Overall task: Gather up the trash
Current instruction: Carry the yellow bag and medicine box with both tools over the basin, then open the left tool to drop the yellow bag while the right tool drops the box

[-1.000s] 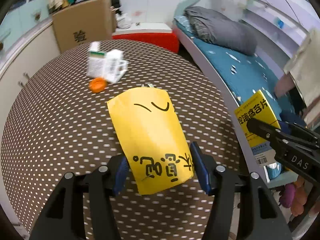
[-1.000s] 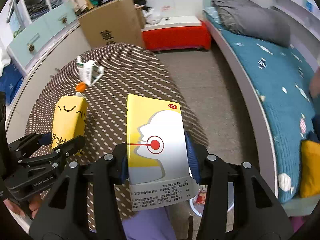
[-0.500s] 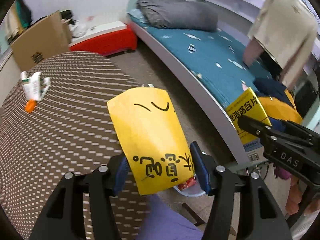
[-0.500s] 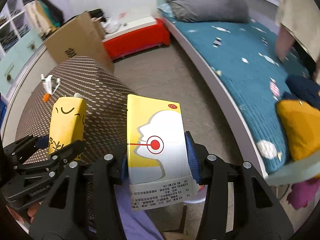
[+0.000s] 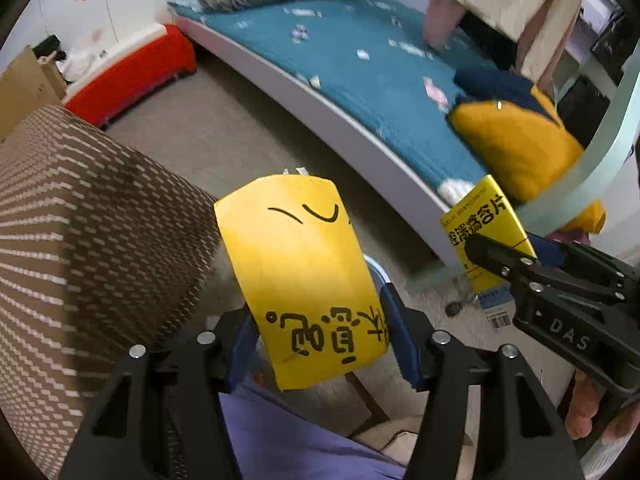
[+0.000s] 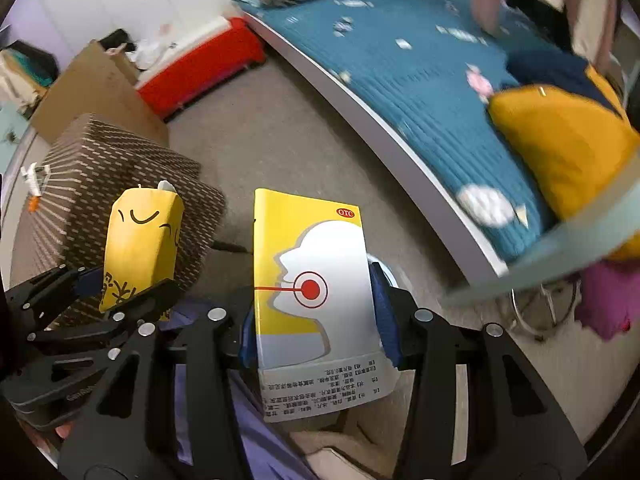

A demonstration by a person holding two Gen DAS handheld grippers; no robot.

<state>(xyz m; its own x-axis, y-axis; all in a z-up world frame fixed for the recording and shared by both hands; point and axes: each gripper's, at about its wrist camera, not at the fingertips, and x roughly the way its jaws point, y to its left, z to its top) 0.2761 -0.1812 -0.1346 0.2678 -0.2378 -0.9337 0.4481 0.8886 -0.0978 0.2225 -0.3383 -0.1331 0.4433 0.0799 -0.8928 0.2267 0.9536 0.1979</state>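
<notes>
Left wrist view: left gripper (image 5: 320, 340) clamps a yellow packet (image 5: 300, 276) between its blue pads, held past the edge of the dotted brown table (image 5: 80, 240), above the floor. Right wrist view: right gripper (image 6: 316, 320) grips a yellow-and-white medicine box (image 6: 312, 292) upright, over floor beside the bed (image 6: 420, 92).

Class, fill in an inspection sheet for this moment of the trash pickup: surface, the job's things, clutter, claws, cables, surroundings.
Surface: brown dotted table, lower left in both views.
Job's things: yellow pouch in the left claw; yellow and white medicine box in the right claw.
Clutter: white carton and orange cap lie on the table's far edge.
Claws: both shut on their items, held off the table above the floor.
Cables: nothing seen.
Surroundings: blue bed, mustard cushion, red bench, cardboard box.
</notes>
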